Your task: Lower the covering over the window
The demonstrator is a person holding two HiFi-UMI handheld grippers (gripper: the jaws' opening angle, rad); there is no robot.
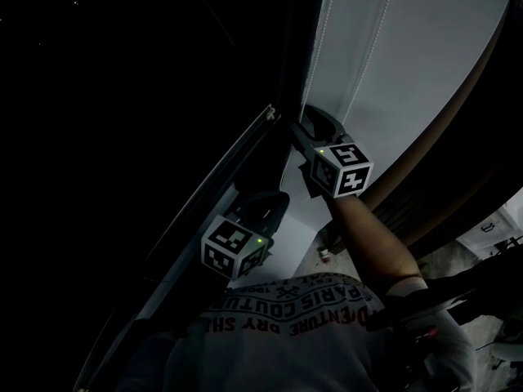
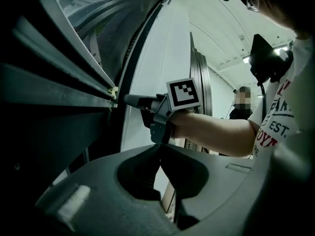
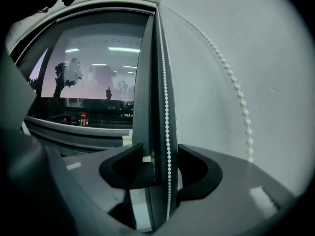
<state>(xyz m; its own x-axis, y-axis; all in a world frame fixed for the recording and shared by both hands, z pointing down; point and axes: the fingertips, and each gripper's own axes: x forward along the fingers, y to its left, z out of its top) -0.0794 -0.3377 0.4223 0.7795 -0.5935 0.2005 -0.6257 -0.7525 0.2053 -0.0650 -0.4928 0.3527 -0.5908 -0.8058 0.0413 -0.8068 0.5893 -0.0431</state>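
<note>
A white bead chain (image 3: 168, 127) hangs down the window frame's edge and passes between the fingers of my right gripper (image 3: 160, 150). Those jaws stand open and the pads do not touch the chain. A second strand (image 3: 237, 93) hangs over the white wall. The window (image 3: 93, 82) shows a dusk street, with a grey bar and its white end cap (image 3: 127, 140) across its lower part. In the head view the right gripper (image 1: 316, 122) reaches up beside the chains (image 1: 372, 47). My left gripper (image 2: 160, 149) is shut with nothing visible in it, lower down (image 1: 266, 206).
The white wall (image 1: 425, 47) lies right of the window frame (image 1: 245, 149). The grey bar's end cap (image 2: 113, 90) also shows in the left gripper view, near the right gripper's tips. Another person (image 2: 241, 109) stands in the lit room behind.
</note>
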